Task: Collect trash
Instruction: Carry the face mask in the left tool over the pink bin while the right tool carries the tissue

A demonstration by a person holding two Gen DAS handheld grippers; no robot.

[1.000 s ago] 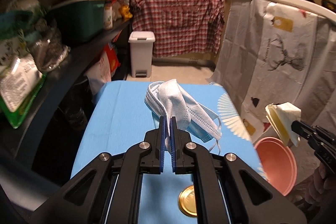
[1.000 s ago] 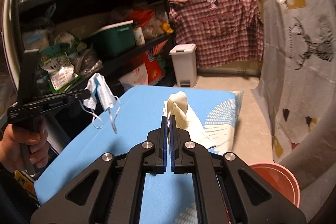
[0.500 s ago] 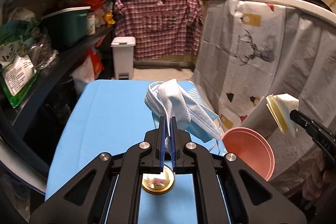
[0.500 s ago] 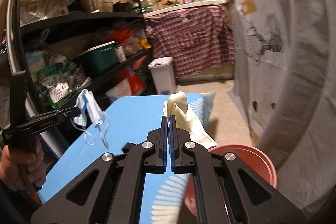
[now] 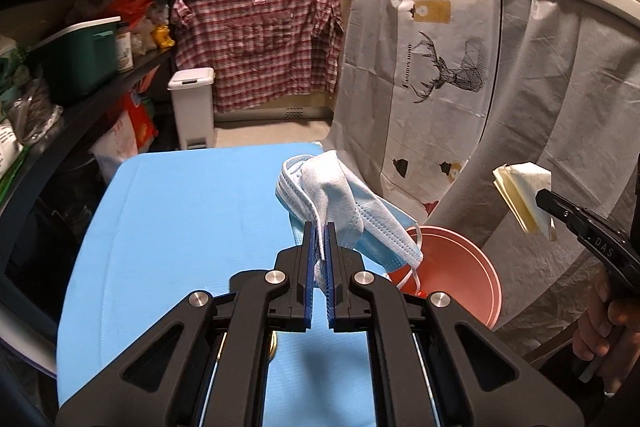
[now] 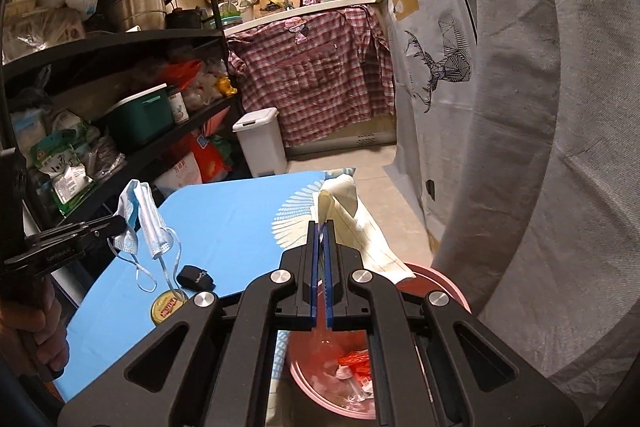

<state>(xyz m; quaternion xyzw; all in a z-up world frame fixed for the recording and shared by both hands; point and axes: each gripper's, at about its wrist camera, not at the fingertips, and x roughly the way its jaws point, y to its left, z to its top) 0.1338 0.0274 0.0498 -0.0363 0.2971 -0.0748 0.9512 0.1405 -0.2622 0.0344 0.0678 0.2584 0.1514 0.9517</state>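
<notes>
Trash bin, pink, sits lower centre under our right tongs pinching paper; left tongs clamp mask, bin lower right.

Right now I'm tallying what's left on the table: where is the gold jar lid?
In the right wrist view, the gold jar lid lies on the blue table, lower left, beside a small black object and under the face mask straps.

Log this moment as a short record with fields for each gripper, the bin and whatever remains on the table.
left gripper: shut on face mask, held above table
right gripper: shut on paper napkin, over pink bin
pink bin: beside table, holds scraps
blue table: round tin lid, small black item
</notes>
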